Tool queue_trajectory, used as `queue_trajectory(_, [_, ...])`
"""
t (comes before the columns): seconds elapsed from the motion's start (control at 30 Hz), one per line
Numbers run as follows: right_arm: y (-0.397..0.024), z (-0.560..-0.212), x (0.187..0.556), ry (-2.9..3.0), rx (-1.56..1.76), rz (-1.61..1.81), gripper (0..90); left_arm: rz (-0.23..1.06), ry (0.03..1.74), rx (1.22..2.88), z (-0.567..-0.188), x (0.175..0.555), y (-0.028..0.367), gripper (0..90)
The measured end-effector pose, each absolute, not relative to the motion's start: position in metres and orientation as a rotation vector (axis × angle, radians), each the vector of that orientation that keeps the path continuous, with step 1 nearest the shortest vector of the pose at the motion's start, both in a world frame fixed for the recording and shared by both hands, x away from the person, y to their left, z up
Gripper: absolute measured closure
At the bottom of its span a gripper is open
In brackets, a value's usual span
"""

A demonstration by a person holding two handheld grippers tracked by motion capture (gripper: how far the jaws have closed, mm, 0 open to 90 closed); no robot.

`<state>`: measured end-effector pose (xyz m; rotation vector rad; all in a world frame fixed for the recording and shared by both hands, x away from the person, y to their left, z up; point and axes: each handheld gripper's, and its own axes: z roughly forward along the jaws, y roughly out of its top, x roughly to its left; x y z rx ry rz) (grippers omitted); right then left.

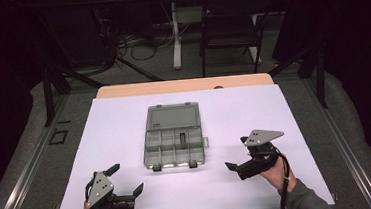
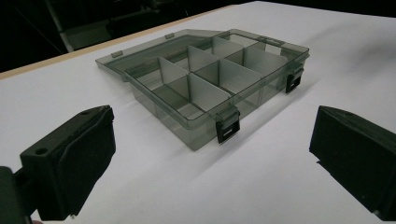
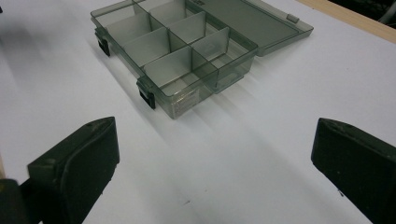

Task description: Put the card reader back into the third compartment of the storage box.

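High view: smoky clear plastic organizer box (image 1: 172,144) sits mid-bench on the white sheet (image 1: 116,140), lid (image 1: 172,116) flipped fully open and lying flat on the far side. Left gripper (image 1: 127,179) is at the near left corner of the sheet, right gripper (image 1: 235,154) at near right. Box lies between them and further out, well apart from both. Both sets of fingers are spread wide, holding nothing.

Left gripper view: box (image 2: 219,88) sits ahead in the gap between the fingers (image 2: 74,156), its near corner pointing toward the camera. Two black latches (image 2: 228,127) hang on the front wall. Grey dividers (image 2: 208,91) split it into compartments. Bare white sheet between the fingers and the box.

Right gripper view: box (image 3: 177,56) is ahead and up-left, front latch (image 3: 147,94) facing the camera, lid (image 3: 254,21) flat behind it. Fingers (image 3: 79,163) released.

One dark oblong item (image 1: 182,139) lies in a middle compartment in the high view; too small to identify. The gripper views show nothing clear in the compartments through the tinted walls. Folding chair (image 1: 230,25) and a tangle of cables (image 1: 141,43) are on the floor beyond the bench, in dim light.
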<state>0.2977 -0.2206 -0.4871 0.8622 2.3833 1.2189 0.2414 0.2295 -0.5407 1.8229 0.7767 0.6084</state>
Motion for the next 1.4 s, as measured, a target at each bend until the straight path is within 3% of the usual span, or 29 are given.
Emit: queue_trajectory(1.4, [-0.271, -0.523, 0.252, 2.241, 0.923, 1.222, 0.0, 0.589, 0.784, 1.846, -0.544, 0.243, 0.229, 0.2])
